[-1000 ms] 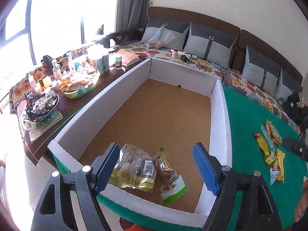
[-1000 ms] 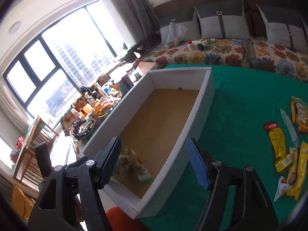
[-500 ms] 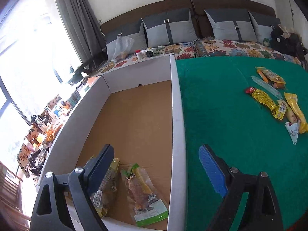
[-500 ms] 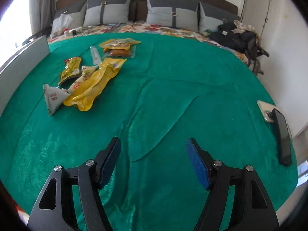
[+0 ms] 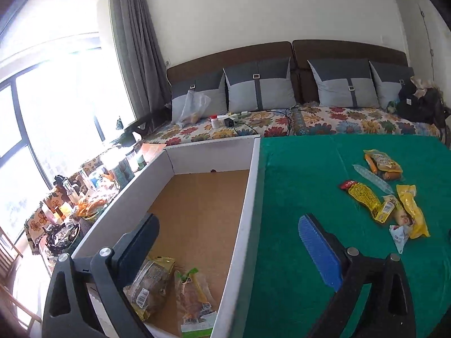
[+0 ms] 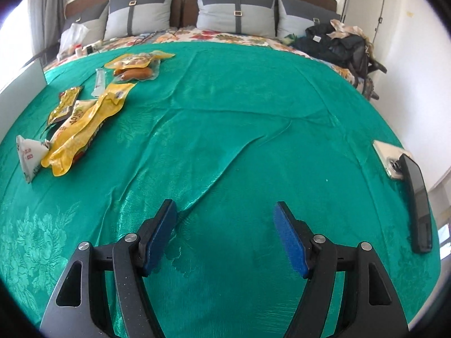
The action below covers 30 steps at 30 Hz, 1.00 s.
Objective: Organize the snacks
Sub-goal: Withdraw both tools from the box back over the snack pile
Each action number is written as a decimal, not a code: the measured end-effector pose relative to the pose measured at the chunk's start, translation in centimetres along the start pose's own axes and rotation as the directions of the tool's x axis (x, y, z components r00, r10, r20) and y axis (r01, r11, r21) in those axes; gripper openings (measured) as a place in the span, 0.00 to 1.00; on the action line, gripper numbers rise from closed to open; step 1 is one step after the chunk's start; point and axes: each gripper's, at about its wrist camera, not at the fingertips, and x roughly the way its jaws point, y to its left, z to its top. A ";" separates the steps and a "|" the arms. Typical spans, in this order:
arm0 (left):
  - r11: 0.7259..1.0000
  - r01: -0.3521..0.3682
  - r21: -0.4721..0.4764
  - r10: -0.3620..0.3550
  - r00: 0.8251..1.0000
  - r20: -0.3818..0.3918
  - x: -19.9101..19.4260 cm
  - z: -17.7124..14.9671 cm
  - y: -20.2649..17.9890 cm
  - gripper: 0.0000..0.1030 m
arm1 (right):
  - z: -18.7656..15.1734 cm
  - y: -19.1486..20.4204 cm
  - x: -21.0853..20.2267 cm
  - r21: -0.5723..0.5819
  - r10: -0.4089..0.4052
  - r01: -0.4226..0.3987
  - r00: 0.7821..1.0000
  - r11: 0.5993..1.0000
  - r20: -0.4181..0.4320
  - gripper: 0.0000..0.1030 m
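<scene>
Snacks (image 6: 81,118): right hand-held gripper (image 6: 225,236) has swung off the box onto the green-clothed counter (image 6: 253,112), jaws wide apart and empty, the loose pile of packets now ahead to its left, so I judge the next pick is being lined up. Left hand-held gripper (image 5: 228,250), also spread wide and holding nothing, straddles the white box (image 5: 242,225) wall; two packets (image 5: 172,290) already lie inside.

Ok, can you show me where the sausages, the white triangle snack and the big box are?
sausages (image 6: 134,73): right wrist view, on the upper sausage.
white triangle snack (image 6: 29,156): right wrist view, middle of packet.
big box (image 5: 245,200): left wrist view, right wall.
</scene>
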 end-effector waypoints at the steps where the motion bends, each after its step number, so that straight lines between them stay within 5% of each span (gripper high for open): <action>1: 0.999 0.034 -0.020 -0.034 0.999 0.022 -0.7 0.2 -0.7 1.00 | 0.0 -0.3 0.2 0.014 0.009 -0.009 1.000 1.000 -0.007 0.77; 4: 0.988 0.145 -0.062 -0.144 0.989 0.013 -0.9 0.1 -4.0 1.00 | -0.2 -0.6 0.3 0.035 0.016 -0.016 1.000 0.999 -0.016 0.81; 8: 0.964 0.255 -0.073 -0.264 0.950 -0.165 3.1 -2.7 -9.8 1.00 | -0.3 -0.9 0.4 0.053 0.026 -0.025 0.999 0.998 -0.021 0.83; 14: 0.952 0.279 -0.127 -0.306 0.893 -0.330 8.9 -7.9 -15.1 1.00 | -0.3 -0.9 0.3 0.053 0.026 -0.024 0.999 0.998 -0.022 0.84; 20: 0.967 0.237 -0.092 -0.254 0.913 -0.321 10.3 -9.6 -16.1 0.99 | -0.3 -0.9 0.3 0.053 0.027 -0.026 0.999 0.998 -0.022 0.85; 25: 0.956 0.281 -0.088 -0.293 0.878 -0.378 11.4 -9.8 -16.3 0.99 | -0.3 -1.0 0.3 0.054 0.027 -0.026 0.999 0.998 -0.023 0.85; 30: 0.961 0.274 -0.050 -0.270 0.877 -0.397 11.6 -10.0 -16.9 1.00 | -0.3 -1.0 0.3 0.054 0.027 -0.026 0.999 0.998 -0.023 0.85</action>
